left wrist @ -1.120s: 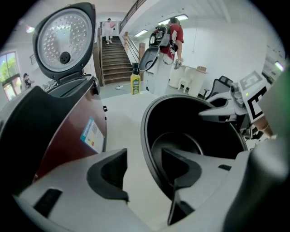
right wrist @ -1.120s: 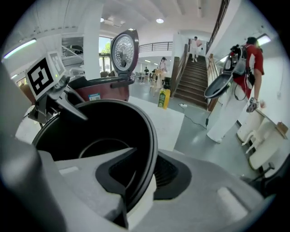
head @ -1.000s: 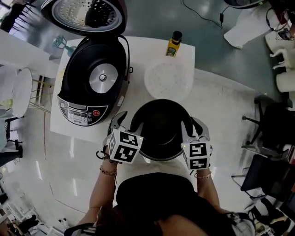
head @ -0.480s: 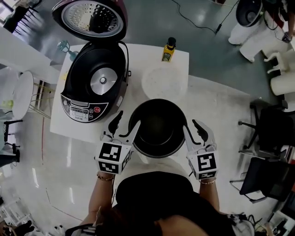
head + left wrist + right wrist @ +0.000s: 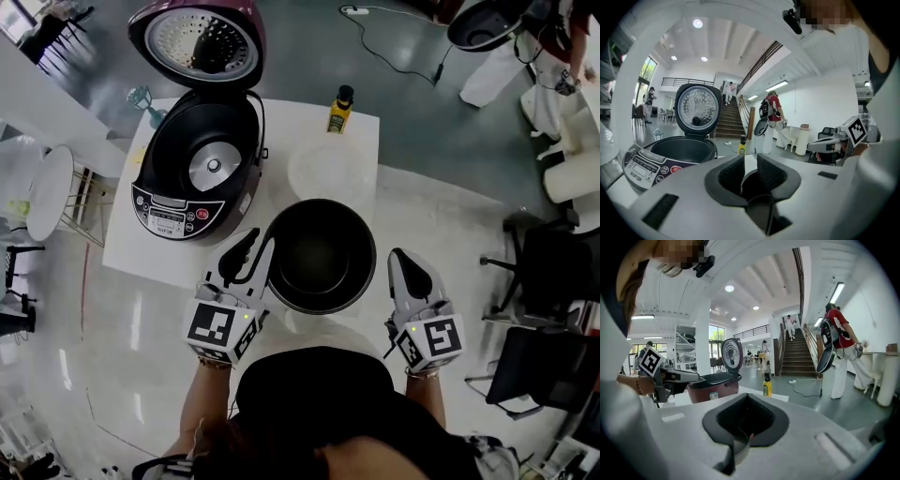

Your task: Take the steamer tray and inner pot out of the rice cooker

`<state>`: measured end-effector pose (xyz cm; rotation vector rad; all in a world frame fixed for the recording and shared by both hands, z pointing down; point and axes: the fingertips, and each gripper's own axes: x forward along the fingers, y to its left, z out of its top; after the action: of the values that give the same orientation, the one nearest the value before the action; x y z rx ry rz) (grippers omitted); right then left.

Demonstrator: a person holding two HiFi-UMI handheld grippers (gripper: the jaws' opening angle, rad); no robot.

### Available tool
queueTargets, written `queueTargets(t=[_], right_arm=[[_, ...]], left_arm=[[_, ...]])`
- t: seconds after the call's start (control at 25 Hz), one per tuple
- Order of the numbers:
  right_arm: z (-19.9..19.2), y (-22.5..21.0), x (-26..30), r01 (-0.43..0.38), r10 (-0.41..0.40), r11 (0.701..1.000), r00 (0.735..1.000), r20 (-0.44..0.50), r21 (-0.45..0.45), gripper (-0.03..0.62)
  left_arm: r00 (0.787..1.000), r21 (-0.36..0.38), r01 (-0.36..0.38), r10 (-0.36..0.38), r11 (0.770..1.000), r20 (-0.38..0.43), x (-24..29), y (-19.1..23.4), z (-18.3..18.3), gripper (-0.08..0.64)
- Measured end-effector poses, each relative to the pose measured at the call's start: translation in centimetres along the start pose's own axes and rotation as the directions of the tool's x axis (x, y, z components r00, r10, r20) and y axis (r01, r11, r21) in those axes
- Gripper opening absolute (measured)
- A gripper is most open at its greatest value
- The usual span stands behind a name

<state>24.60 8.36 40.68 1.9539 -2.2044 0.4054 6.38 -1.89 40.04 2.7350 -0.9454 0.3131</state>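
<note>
Beside left gripper [image 5: 262, 241] fingers [image 5: 241, 255], inner pot [image 5: 322, 259].

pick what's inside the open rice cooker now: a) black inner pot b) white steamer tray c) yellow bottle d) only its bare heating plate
d: the head view shows the heating plate of the rice cooker bare, with the inner pot and steamer tray both outside it.

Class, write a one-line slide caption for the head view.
Inner pot and steamer tray stand on the white table beside the open rice cooker.
</note>
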Motion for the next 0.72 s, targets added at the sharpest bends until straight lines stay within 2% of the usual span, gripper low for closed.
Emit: queueTargets(t=[0.08,0.16,0.32,0.52,0.72], right_arm=[[0.1,0.1,-0.3,-0.005,0.005,1.000,1.000,0.011,0.018,0.008],[0.1,0.4,-0.4,-0.018,0.017,0.999,1.000,0.018,0.032,0.008],[0.3,0.9,-0.6,-0.028,0.027,0.999,0.999,0.020,0.038,0.008],[0.4,1.4,-0.4,-0.042,0.042,0.999,0.999,0.026,0.031,0.006],[0.5,1.8,-0.4,-0.042,0.041,0.999,0.999,0.029,0.025,0.006]], left_arm=[[0.999,-0.005,-0.002,0.003,1.000,0.032,-0.3,-0.1,0.9,0.025],[0.998,-0.001,0.009,-0.009,1.000,0.069,-0.6,-0.5,1.8,0.005],[0.996,0.063,0.023,-0.028,0.998,0.085,-1.1,-1.5,2.5,0.003],[0.993,0.046,0.048,-0.053,0.998,0.109,-1.6,-1.8,2.7,0.003],[0.996,0.051,0.022,-0.026,0.998,0.085,-2.1,-1.1,2.2,0.003]])
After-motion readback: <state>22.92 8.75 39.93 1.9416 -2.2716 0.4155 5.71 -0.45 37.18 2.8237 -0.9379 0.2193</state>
